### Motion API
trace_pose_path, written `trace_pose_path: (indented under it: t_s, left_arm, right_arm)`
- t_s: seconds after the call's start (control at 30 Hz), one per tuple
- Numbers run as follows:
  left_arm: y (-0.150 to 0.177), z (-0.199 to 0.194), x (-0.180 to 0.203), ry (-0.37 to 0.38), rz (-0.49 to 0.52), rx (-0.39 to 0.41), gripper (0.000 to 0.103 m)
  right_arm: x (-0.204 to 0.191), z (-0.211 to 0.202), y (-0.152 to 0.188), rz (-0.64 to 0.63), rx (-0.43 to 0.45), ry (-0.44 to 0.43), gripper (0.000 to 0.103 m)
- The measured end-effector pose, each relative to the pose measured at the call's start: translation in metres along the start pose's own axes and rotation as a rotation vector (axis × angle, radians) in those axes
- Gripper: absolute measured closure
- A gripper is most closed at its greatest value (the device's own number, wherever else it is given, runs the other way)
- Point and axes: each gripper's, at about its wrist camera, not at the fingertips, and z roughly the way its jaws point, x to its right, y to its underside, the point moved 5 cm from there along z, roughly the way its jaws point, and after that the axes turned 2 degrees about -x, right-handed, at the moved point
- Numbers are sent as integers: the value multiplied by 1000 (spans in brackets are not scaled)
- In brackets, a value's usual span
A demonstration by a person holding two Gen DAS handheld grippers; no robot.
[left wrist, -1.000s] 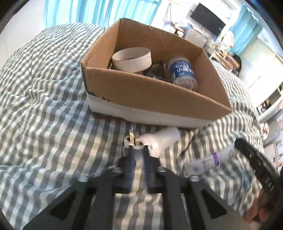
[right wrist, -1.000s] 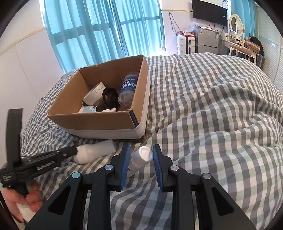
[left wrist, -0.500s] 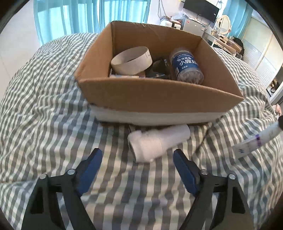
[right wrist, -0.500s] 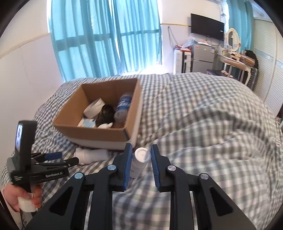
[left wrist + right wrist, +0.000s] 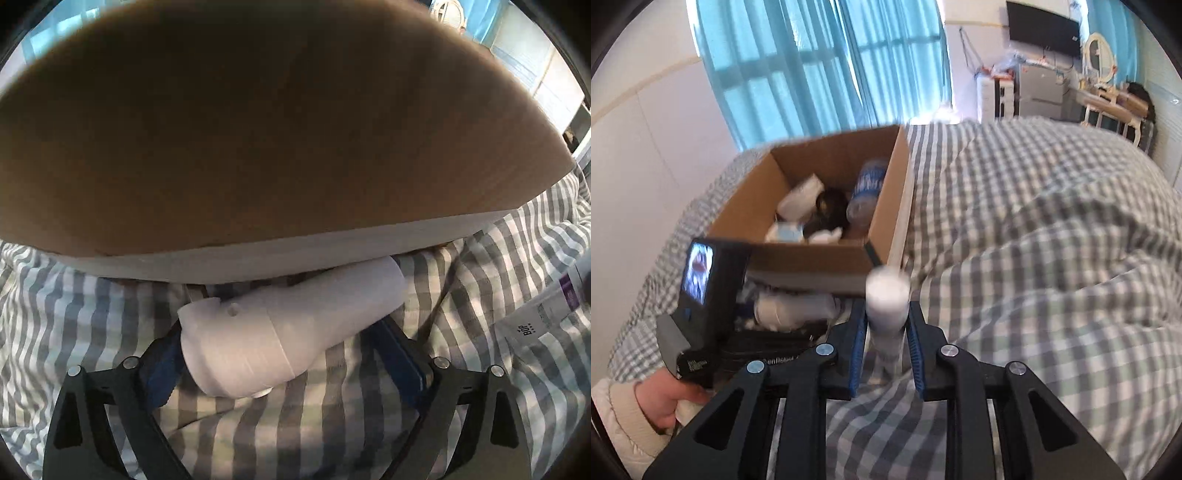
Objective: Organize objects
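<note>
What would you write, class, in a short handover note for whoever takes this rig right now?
Left claw: open, fingers either side of the white bottle lying on the checked bedspread against the cardboard box; not yet gripped.
Right claw: shut on the white-capped tube, held above the bedspread.
Done: a blue-label bottle, a tape roll and other small items are in the box.
Left: close on the white bottle, then put both it and the tube in the box.

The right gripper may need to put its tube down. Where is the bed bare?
Bare checked bedspread lies right of the cardboard box. In front of the box it is crowded: white bottle, left gripper.
</note>
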Motion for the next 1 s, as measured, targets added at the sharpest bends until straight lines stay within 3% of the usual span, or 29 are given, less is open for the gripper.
trace_pose_path:
  t_s: [0.1, 0.27, 0.33, 0.43, 0.6, 0.63, 0.73, 0.8, 0.87, 1.0]
  left_arm:
    - [2, -4, 1, 18, 12, 23, 12]
    - [9, -21, 13, 88, 69, 58, 62]
    - [12, -28, 20, 99, 101, 68, 88]
    - [16, -44, 27, 107, 143, 117, 90]
    - [19, -49, 26, 87, 148, 117, 88]
    - [19, -47, 25, 77, 135, 103, 83]
    - [16, -36, 16, 32, 99, 56, 53]
    - [14, -34, 14, 40, 79, 50, 43]
    - [11, -38, 13, 58, 42, 68, 18]
    - [5, -51, 11, 79, -60, 120, 10]
  right_arm:
    - [-4, 17, 6, -12, -45, 16, 82]
    - [-12, 21, 6, -36, -42, 24, 82]
    - [-15, 21, 8, -46, -43, 33, 83]
    - [-16, 19, 9, -51, -40, 42, 84]
    - [-9, 15, 10, -30, -42, 41, 84]
    - [-7, 16, 11, -20, -49, 39, 84]
    - [2, 19, 12, 15, -71, 21, 84]
    - [8, 22, 11, 43, -80, 23, 83]
    - [15, 24, 10, 80, -88, 7, 78]
    - [22, 24, 7, 121, -79, -8, 77]
